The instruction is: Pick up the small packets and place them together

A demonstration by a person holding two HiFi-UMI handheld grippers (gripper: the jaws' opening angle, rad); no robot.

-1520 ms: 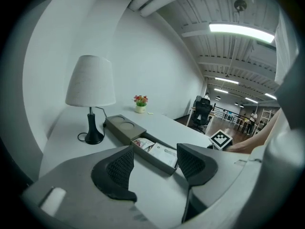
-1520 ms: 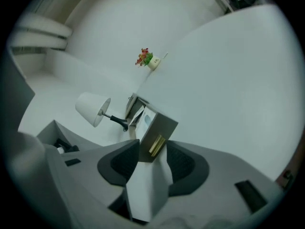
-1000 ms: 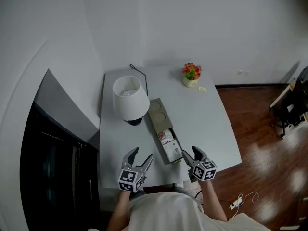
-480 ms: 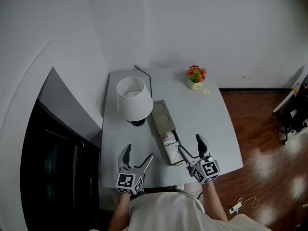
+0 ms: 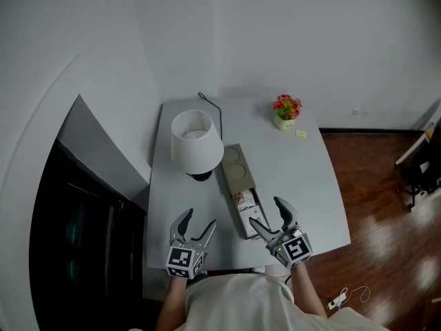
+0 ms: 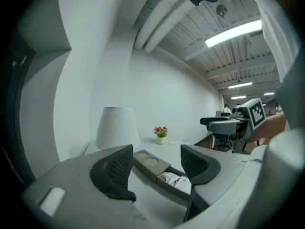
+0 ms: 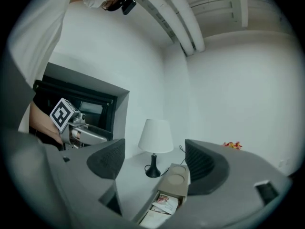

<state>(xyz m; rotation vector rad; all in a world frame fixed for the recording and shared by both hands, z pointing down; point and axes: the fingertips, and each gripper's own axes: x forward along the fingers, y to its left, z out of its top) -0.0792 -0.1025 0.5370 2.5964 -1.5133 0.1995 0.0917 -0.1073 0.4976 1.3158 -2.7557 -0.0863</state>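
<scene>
The left hand-held gripper (image 5: pixel 198 221) hovers over the near edge of the surface (image 5: pixel 303 185). Its jaws are partly apart and have just been closing, with nothing between them. The right hand-held gripper (image 5: pixel 267 212) has wide jaws that have just been opening, empty too. The small packets (image 5: pixel 245 208) lie in a long box (image 5: pixel 236 165), just ahead and between the two.

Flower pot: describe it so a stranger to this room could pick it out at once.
Start at the grey table against the white wall. At its far right corner, across from the white lamp, stands the flower pot. It is the only colourful thing there: red and yellow flowers in a small pale pot, a tiny yellowish slip beside it.
</scene>
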